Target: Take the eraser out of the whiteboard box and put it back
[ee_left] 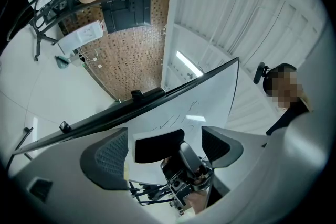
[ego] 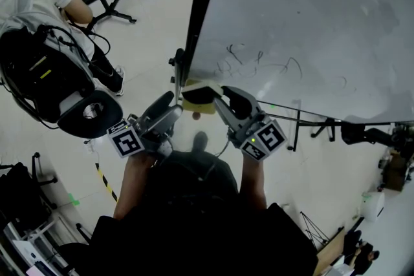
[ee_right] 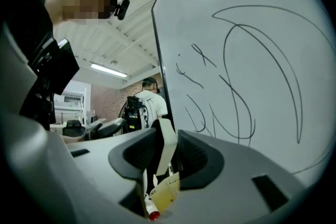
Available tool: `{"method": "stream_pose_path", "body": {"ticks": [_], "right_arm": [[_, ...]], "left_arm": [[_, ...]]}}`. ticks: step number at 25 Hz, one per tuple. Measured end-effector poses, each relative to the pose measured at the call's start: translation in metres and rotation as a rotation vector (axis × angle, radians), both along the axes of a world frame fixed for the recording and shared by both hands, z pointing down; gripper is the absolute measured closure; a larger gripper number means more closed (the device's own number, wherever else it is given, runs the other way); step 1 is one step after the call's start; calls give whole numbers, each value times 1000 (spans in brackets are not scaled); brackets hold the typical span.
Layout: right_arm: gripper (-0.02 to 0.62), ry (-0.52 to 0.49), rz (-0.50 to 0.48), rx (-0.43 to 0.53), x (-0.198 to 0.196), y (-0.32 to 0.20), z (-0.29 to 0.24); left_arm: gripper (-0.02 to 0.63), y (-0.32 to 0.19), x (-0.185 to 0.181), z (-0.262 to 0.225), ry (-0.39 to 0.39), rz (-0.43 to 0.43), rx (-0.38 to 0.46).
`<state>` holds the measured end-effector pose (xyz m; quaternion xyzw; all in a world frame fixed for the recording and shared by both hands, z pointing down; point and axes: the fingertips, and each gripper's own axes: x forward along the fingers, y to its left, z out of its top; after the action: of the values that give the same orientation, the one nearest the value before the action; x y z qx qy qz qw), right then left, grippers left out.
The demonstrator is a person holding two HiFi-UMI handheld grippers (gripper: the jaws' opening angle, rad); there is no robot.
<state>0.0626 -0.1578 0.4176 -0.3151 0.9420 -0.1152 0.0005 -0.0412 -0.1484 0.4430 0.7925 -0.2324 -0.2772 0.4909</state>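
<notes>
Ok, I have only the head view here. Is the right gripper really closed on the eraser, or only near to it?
Observer: Closed on it. In the right gripper view the right gripper is pressed shut on the white eraser.
Operator: And the left gripper, does it hold something?
Observer: No. The left gripper view shows the left gripper open and empty; the eraser's black face is ahead, apart from it.
Operator: What is below the eraser?
Observer: A yellowish box, with a red-tipped marker at its near end; whether the marker lies inside I cannot tell.
</notes>
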Motion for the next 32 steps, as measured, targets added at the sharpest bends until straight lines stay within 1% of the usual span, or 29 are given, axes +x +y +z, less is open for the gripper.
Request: {"method": "stream_pose_path", "body": {"ticks": [4,10,18,23,32], "right_arm": [[446,-79,1,14,6,1,-17],[446,-142,7,19,13,1,-30],[446,-314,19,22,28,2,-54],[448,-419,28,45,37,4,-75],[448,-566,18,56,51,8,-100]], "left_arm": [[176,0,4,-1,-1,10,3],[176,0,8,-2,0,19,6],[178,1,12,-3,-6,23,6],[176,3,13,-7,-7,23,15],[176,6,17,-9,-17,26,21]]}}
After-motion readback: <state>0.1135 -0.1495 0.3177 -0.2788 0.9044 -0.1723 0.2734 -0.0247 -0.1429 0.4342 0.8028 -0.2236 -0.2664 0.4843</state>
